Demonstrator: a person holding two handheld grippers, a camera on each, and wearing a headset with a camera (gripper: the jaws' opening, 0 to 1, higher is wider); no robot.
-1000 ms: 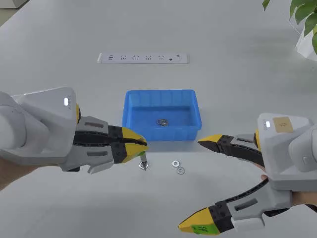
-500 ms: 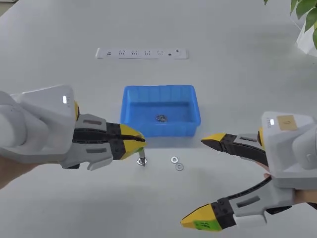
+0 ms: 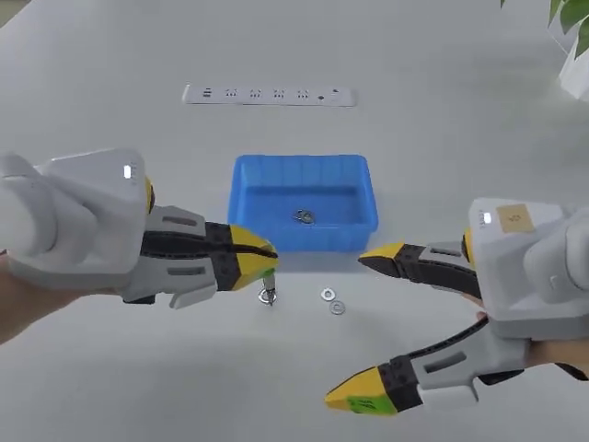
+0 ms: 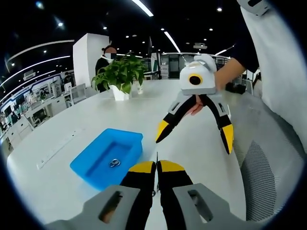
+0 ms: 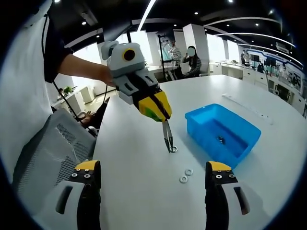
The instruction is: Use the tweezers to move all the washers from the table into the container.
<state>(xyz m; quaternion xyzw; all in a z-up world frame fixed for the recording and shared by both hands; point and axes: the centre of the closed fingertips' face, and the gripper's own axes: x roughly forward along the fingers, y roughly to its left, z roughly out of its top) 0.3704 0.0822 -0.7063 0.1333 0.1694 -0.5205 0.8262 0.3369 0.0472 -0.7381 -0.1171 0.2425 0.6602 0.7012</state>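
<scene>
The left gripper is pressed together on the tweezers, which are pointed down from its jaws. The tweezer tips are set at a washer lying on the table; whether the washer is pinched cannot be told. Two more washers are seen just to the right of it, close together on the table.

The right gripper is held spread wide, its jaws well apart, with nothing between them. It is placed opposite the left gripper, on the far side of the loose washers.

Just beyond the washers the blue container is set, with washers lying in it. A power strip is laid farther back.
</scene>
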